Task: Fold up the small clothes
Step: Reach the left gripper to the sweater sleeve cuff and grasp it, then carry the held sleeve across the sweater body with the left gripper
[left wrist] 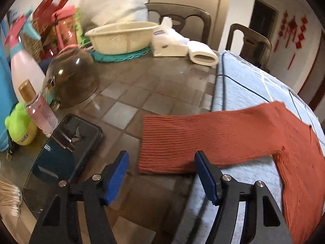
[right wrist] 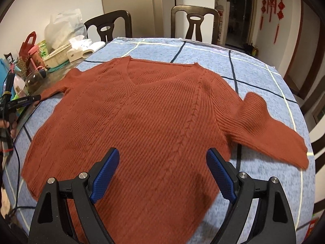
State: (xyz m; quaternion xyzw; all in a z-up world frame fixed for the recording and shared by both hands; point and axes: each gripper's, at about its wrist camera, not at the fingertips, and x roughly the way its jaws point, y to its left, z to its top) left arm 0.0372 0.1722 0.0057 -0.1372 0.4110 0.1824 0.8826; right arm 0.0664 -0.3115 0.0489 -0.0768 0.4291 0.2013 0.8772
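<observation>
On the blue blanket (right wrist: 213, 61) lies the rust sweater (right wrist: 152, 111), both grippers' jaws apart and empty

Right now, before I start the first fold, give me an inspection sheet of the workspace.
Surface: blue checked cloth covers most of the table; bare glass top at the left.
Job's things: rust sweater flat, front up, both sleeves spread; left sleeve reaches past the cloth onto the glass.
Clutter: phone, bottles, glass bowl, basket, tissue box, all left of the cloth.
Grippers: left claw open at the sleeve cuff, not gripping; right claw open over the hem.
Cables: dark cable along the cloth's left edge.
Surroundings: two chairs, red wall hangings.
</observation>
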